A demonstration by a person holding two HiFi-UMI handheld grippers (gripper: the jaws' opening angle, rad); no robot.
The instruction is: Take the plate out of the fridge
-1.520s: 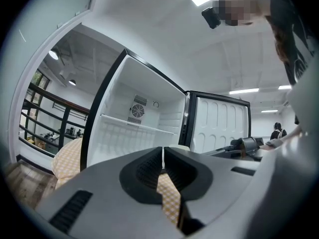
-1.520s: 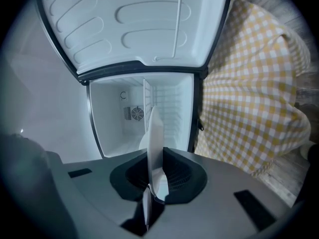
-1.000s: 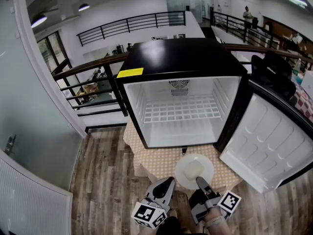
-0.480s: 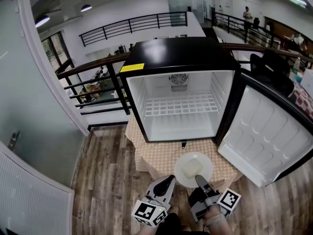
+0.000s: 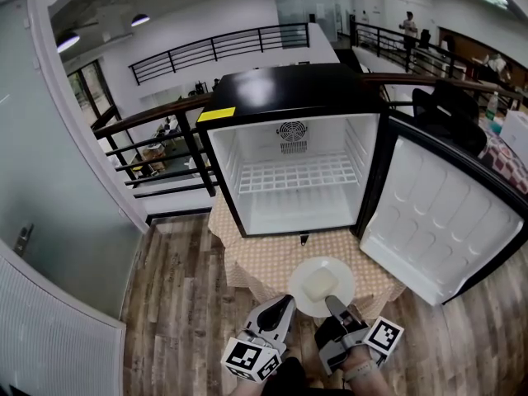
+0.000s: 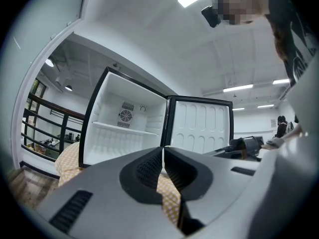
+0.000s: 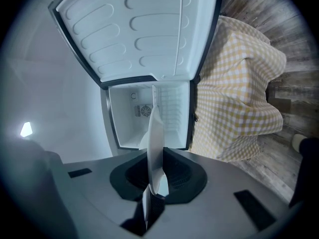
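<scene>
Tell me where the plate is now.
Head view, lower centre: the plate is outside the fridge, over the checked cloth, gripped by the right gripper.

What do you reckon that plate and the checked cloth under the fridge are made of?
The plate is plain white, smooth and thin at the rim. That suggests glazed ceramic or melamine, but the look leaves it open. The cloth is a matte woven fabric in yellow-and-white check, probably cotton or a blend, since it hangs in soft folds.
</scene>
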